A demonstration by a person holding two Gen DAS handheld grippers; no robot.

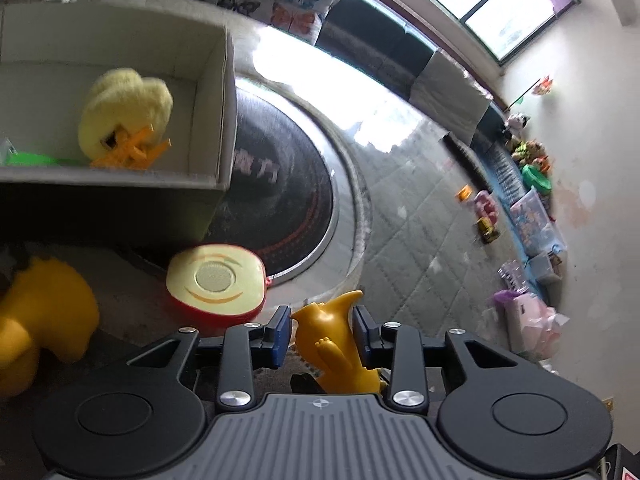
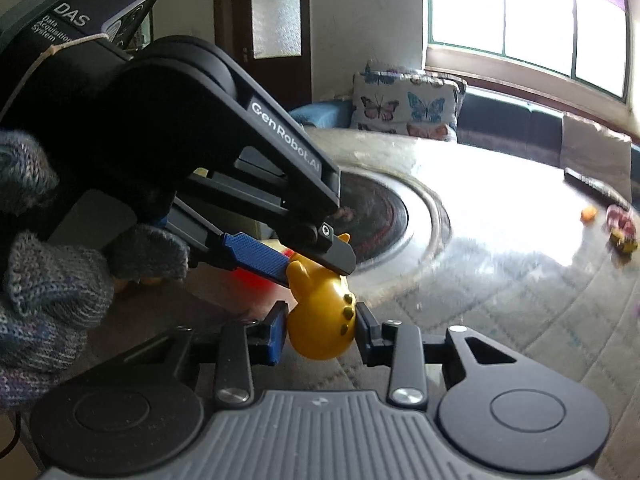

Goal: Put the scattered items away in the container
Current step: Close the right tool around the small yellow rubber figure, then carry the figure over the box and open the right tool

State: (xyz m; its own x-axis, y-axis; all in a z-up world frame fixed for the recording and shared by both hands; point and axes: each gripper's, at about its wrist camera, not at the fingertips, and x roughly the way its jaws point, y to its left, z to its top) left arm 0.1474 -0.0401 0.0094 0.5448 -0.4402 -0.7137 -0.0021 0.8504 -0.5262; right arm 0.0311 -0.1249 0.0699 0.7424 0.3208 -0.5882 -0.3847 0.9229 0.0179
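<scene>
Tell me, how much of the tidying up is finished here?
Partly done. The cardboard box already holds a fluffy yellow plush, an orange plastic piece and something green. In hand: both the left gripper and the right gripper close around an orange-yellow toy figure. Left outside the box: the toy apple half and a yellow toy.

We count one open grey cardboard box (image 1: 224,80), one fluffy yellow plush duck (image 1: 120,112) inside, one halved plastic apple (image 1: 216,280), and two glossy yellow plastic figures (image 1: 340,344) (image 1: 36,320).
</scene>
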